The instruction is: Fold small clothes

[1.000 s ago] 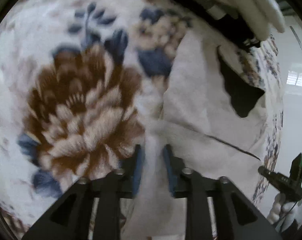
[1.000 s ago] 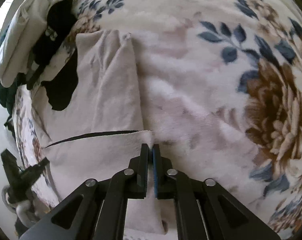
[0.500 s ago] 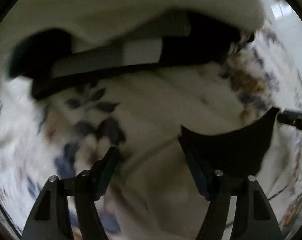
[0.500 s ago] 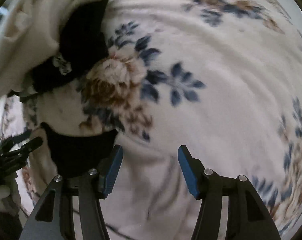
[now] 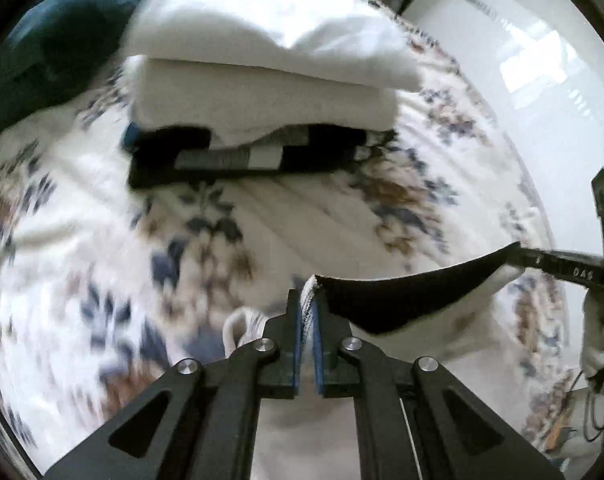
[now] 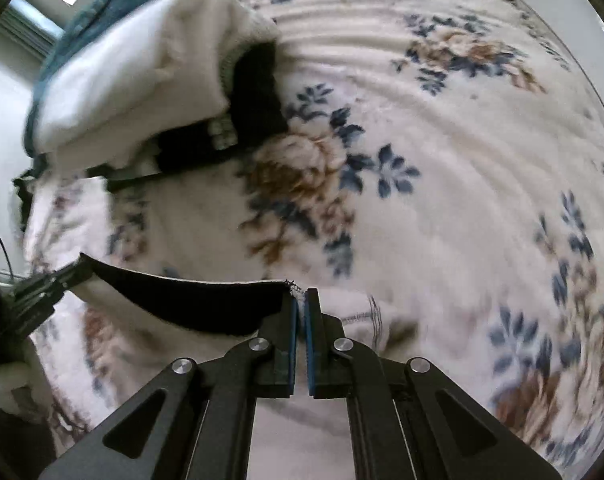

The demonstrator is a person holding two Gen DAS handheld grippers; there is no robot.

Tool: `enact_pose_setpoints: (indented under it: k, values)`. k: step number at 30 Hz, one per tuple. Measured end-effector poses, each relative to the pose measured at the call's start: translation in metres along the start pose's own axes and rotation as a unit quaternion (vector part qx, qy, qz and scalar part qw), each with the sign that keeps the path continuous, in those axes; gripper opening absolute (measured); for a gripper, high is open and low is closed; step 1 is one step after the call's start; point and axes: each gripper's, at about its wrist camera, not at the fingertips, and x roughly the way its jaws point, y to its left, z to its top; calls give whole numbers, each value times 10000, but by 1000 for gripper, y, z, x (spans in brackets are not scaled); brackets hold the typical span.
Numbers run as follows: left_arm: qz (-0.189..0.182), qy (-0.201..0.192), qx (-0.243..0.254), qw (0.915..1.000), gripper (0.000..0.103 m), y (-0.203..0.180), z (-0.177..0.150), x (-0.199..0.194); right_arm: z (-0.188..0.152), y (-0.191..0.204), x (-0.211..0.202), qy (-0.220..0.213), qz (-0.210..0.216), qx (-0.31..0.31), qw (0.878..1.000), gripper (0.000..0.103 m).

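Observation:
A small cream garment with a black neckline lining hangs stretched between my two grippers above a floral blanket. My left gripper is shut on one shoulder edge of the garment. My right gripper is shut on the other shoulder edge; the black lining runs from it to the left gripper seen at the left. The right gripper also shows in the left wrist view. The garment's body drops below the jaws, mostly hidden.
A stack of folded clothes, white on top of black, lies on the blanket beyond the garment; it also shows in the right wrist view. A dark teal fabric lies behind it. White floor is at right.
Both grippers let go of the lower hem, moved open up to the neckline, and have now shut on the two shoulder edges and lifted them.

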Motion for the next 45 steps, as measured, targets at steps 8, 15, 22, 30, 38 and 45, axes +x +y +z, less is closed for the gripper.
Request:
enact_pose_setpoints:
  k: [8,15,22,30,38,45]
  values:
    - [-223,390,-917,9948,4,3,-119,-36,-142,20,-47,264,140,84,9995,3]
    - [-285,1210,-1547,9801,10,21,-201,-13,-238,6,-1,1291,71,239,9913,4]
    - [-320,935,-2328,9675,52,46,-206,-55,-251,-30,-18,1504,107,823,9851,47]
    - [-887,-35,-2013,9755,57,37,-106,-27,-193,-59,-55,24,1711,1823,9682,47]
    - [-523,642,-2416,9668,59,75,-110,74,-182,-102,42,0,1956,3018,9331,47]
    - [-989,493,-2774,9544,58,87,-120,55,-186,-119,39,-15,1549,3062,9393,46]
